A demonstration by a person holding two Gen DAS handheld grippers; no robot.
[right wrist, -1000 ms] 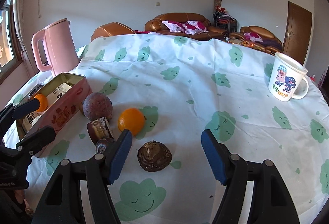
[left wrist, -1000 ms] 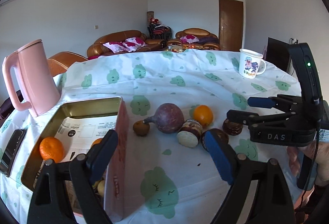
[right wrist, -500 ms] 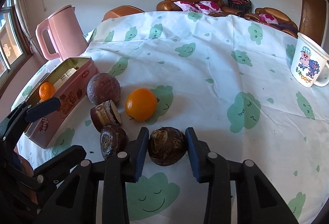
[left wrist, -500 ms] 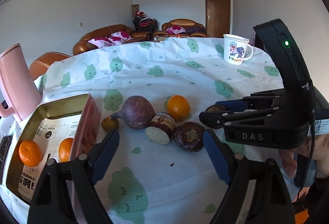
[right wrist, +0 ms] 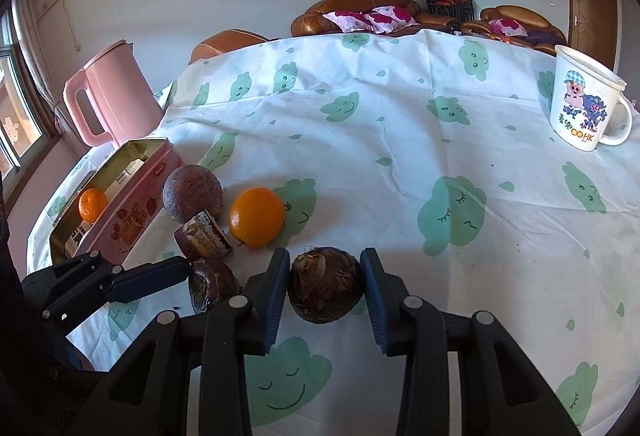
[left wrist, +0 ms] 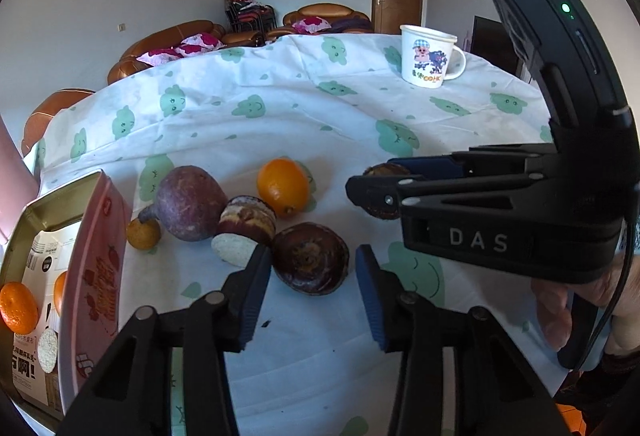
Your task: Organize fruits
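Cloth tablecloth [right wrist: 400, 140] (matt), metal tin [right wrist: 132, 192]

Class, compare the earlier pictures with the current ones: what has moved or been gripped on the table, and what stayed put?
The right hand-held gripper closed on the fibrous brown bulb. The left hand-held gripper moved from the pink tin toward the dark round fruit; its jaws are closing around it. The orange, purple fruit and mug stayed put.

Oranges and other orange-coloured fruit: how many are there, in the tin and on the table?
4. A big orange and a small one lie on the cloth; one sits in the tin, with another half hidden behind its wall. More may be hidden there.
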